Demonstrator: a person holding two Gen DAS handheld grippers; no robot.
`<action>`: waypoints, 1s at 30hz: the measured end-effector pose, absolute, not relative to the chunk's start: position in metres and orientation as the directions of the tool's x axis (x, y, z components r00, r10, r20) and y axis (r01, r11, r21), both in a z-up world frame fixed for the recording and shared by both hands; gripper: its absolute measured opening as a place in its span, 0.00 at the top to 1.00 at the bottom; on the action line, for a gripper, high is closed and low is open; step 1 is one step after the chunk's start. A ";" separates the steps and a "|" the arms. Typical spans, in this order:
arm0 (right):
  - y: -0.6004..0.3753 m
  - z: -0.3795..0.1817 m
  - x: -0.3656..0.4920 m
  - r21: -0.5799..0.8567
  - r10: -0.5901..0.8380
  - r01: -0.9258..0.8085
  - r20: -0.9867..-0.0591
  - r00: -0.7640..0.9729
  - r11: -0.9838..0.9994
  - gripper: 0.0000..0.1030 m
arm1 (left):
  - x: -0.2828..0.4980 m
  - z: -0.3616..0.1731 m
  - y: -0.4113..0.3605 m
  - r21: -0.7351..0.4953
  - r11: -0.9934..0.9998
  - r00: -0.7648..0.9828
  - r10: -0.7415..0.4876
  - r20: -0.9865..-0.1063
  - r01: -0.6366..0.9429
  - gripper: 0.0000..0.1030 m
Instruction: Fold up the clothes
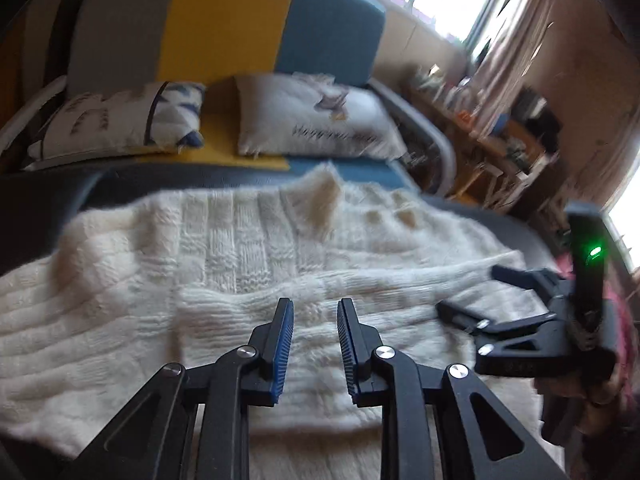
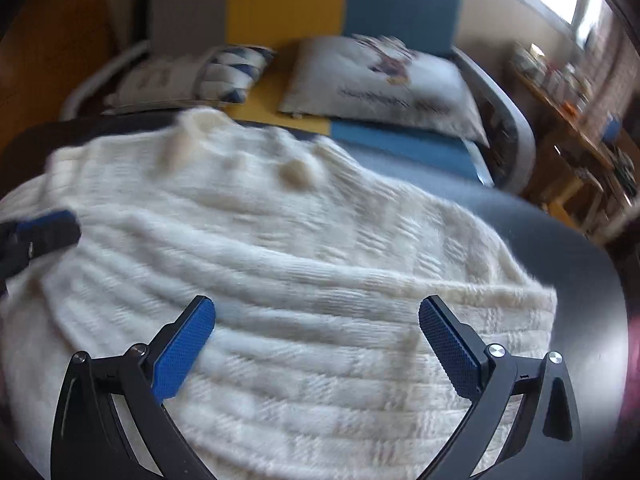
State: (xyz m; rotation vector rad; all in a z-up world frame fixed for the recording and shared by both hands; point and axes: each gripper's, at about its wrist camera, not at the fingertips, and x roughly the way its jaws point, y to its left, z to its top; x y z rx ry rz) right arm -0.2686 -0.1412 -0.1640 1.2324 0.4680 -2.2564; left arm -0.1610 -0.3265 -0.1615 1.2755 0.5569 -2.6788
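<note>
A cream knitted sweater (image 1: 240,248) (image 2: 304,240) lies spread on a dark grey table (image 2: 568,248), with one sleeve (image 1: 360,284) folded across its body. My left gripper (image 1: 315,309) hovers over the sweater's near part. Its blue pads stand a narrow gap apart with nothing between them. My right gripper (image 2: 317,305) is wide open above the sweater's right side and holds nothing. It also shows in the left wrist view as the right gripper (image 1: 468,288), low over the sleeve's end. The tip of a left gripper finger (image 2: 48,224) shows at the left edge of the right wrist view.
Behind the table stands a sofa (image 1: 224,20) with grey, yellow and blue panels and two printed cushions (image 1: 312,116) (image 1: 116,120). A cluttered wooden shelf (image 1: 500,140) and a curtain (image 1: 516,40) are at the right, under bright windows. The table's rounded right edge (image 2: 600,280) is bare.
</note>
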 end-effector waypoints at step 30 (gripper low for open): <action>-0.024 -0.144 -0.258 0.107 -0.383 0.548 -0.823 -0.419 -0.830 0.00 | -0.109 -0.162 -0.328 -0.242 -0.925 -0.660 -0.014 -0.751 0.295 0.79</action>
